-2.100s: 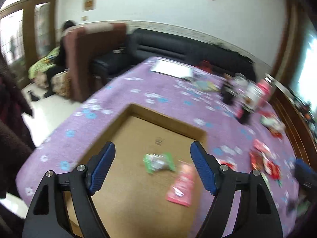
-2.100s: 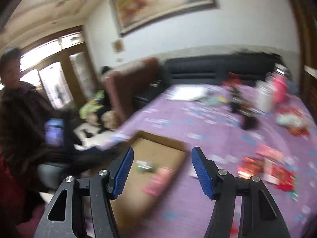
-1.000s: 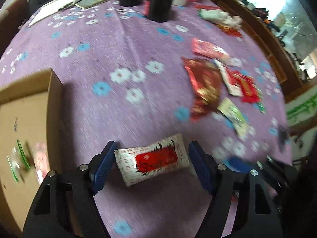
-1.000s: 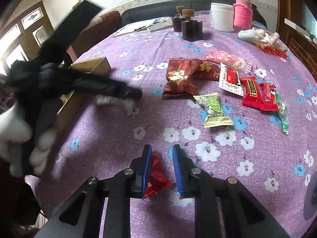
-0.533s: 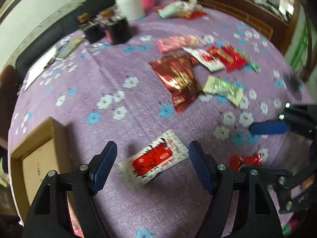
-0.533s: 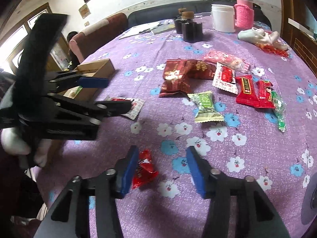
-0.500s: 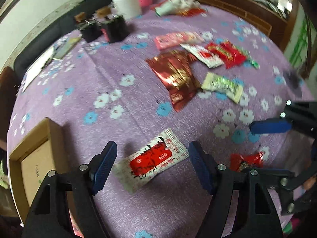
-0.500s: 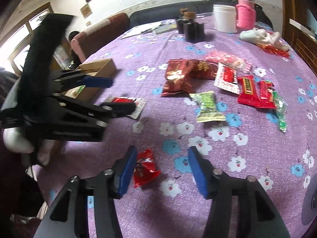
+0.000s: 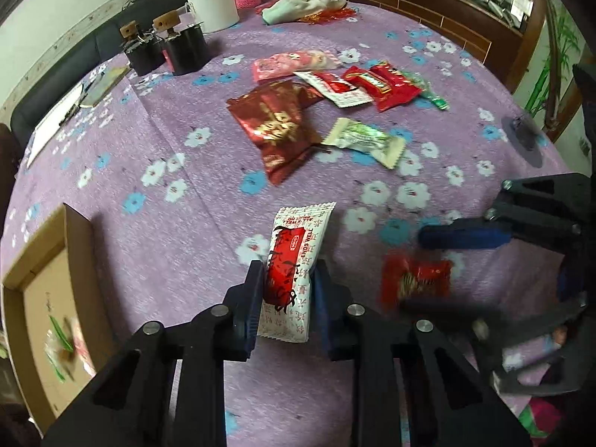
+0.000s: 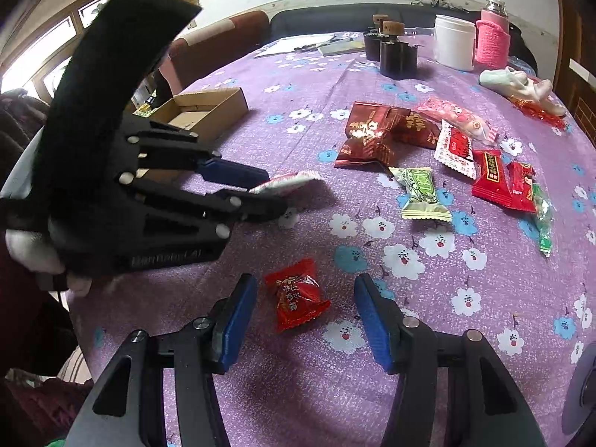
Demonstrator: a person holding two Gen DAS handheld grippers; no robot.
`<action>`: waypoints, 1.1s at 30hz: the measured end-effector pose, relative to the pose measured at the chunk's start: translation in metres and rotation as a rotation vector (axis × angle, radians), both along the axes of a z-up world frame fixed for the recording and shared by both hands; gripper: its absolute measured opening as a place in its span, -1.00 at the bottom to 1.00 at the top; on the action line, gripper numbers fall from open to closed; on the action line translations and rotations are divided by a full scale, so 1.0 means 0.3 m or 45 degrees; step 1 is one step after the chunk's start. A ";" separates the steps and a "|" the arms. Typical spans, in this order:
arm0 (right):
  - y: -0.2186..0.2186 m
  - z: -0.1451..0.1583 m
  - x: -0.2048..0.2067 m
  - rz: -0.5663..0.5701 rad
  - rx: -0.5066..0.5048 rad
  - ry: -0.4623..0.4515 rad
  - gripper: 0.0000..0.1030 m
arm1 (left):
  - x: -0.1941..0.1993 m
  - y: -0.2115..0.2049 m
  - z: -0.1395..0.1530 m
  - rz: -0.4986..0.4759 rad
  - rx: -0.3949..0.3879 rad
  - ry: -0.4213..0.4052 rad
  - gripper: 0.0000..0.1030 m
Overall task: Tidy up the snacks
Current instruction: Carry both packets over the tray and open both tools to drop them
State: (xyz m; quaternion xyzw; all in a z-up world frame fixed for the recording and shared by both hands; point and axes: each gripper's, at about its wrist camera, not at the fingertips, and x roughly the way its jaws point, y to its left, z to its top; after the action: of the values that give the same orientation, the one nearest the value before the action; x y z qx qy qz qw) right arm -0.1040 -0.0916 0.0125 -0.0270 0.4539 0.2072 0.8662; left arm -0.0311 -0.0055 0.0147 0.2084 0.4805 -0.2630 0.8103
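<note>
My left gripper (image 9: 287, 272) is shut on a white and red snack packet (image 9: 294, 268), lifted slightly off the purple flowered tablecloth; the right wrist view shows that gripper (image 10: 268, 190) pinching the packet (image 10: 287, 182). My right gripper (image 10: 305, 298) is open, its blue pads on either side of a small red candy packet (image 10: 298, 294) lying on the cloth. The left wrist view shows this candy (image 9: 415, 277) and the right gripper (image 9: 465, 260). An open cardboard box (image 9: 44, 298) with snacks inside sits at the left; it also shows in the right wrist view (image 10: 201, 108).
Loose snacks lie mid-table: dark red bags (image 10: 376, 134), a green packet (image 10: 421, 190), red packets (image 10: 499, 178), a pink packet (image 10: 454, 115). At the far end stand black holders (image 10: 395, 56), a white jar (image 10: 454, 41), a pink cup (image 10: 491, 43) and papers (image 10: 298, 46).
My left gripper has closed on the white and red packet, which now stands lengthwise between the fingers. My right gripper stays open around the small red candy.
</note>
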 end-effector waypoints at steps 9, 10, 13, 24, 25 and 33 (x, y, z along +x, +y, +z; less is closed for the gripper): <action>0.007 0.011 -0.045 -0.012 -0.067 -0.039 -0.59 | -0.056 0.049 0.049 0.092 -0.125 -0.011 -0.56; 0.006 0.016 -0.047 -0.022 -0.065 -0.045 -0.59 | -0.063 0.063 0.062 0.106 -0.147 -0.015 -0.56; -0.008 0.051 -0.054 -0.051 -0.036 -0.063 -0.59 | -0.085 0.137 0.112 0.166 -0.234 -0.026 -0.56; 0.192 0.250 0.063 0.043 0.225 -0.088 -0.59 | -0.028 0.656 0.205 0.661 -0.324 -0.111 -0.55; 0.229 0.261 0.077 0.056 0.227 -0.095 -0.59 | -0.018 0.697 0.202 0.703 -0.319 -0.114 -0.55; 0.541 0.282 0.249 0.124 0.230 -0.089 -0.59 | 0.079 0.889 0.125 0.935 -0.388 -0.053 -0.55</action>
State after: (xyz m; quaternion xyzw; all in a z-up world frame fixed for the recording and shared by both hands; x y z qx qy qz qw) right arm -0.0293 0.0705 0.0970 0.0217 0.4009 0.2881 0.8694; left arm -0.0074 0.2611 0.0521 -0.0944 0.4620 -0.0198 0.8816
